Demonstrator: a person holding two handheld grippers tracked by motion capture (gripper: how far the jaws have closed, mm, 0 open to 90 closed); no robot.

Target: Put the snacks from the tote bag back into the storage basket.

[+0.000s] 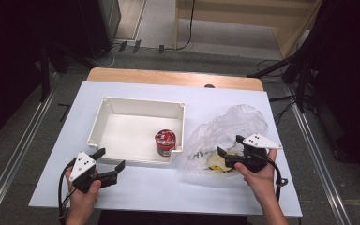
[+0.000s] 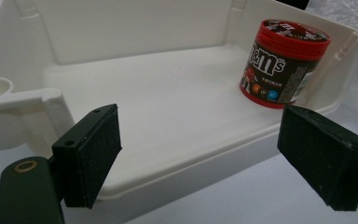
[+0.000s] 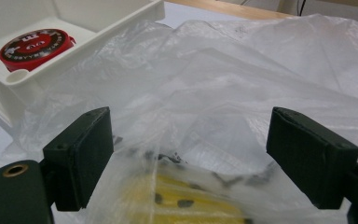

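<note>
A white plastic bin sits mid-table with a red-lidded M&M's tub standing in its near right corner; the tub is upright. My left gripper is open just outside the bin's near left corner, jaws facing the bin wall. To the right lies a crumpled clear plastic bag with a yellow item inside. My right gripper is open at the bag's near edge, its jaws astride the plastic above the yellow item.
A white mat covers the wooden table. Cables and stand legs lie on the floor beyond the table's far side. Bare mat lies in front of the bin.
</note>
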